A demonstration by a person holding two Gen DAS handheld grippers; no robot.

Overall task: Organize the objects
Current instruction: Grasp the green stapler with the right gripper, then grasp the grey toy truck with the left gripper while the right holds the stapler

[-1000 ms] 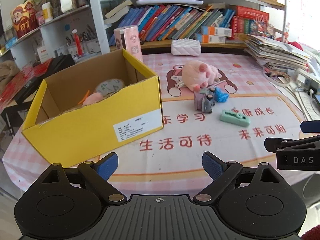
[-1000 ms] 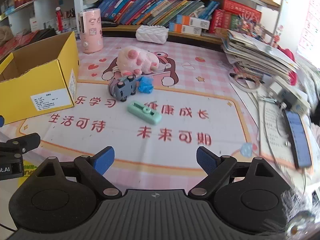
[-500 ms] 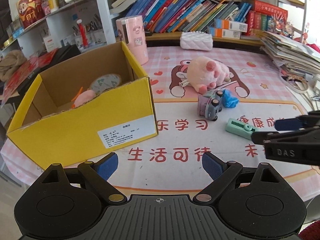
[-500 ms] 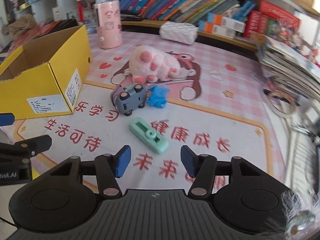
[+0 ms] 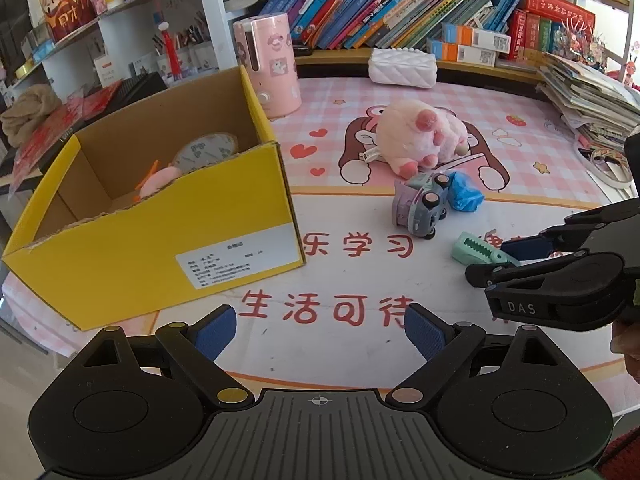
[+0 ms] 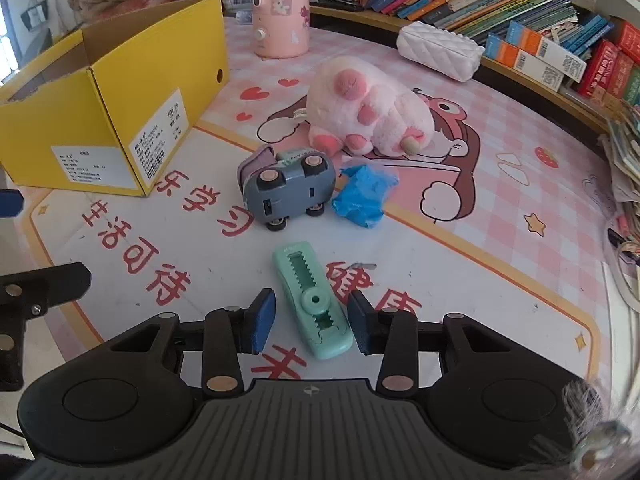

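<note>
A mint-green plastic slider device with a toothed slot [image 6: 310,302] is lying flat on the white middle of the tabletop's printed mat [image 6: 460,264], its near end sitting between the blue pads of the right hand-held gripper [image 6: 311,322]. Those jaws are closing in on it — a sliver of mat is still showing on each side, so the pads are not pressing yet. Just beyond it a grey-and-lilac toy car [image 6: 286,186] is resting tipped on its side, wheels facing out, with a crumpled blue plastic wrapper [image 6: 364,196] touching its right side. Behind both, a pink plush toy [image 6: 368,114] is slumping on the mat's cartoon bear. Off to the left an open yellow cardboard box [image 5: 160,240] is standing, a round clock face [image 5: 204,152] and something pink showing inside. The left hand-held gripper [image 5: 320,330] is hanging over the near edge in front of the box — jaws spread wide, nothing between them.
</note>
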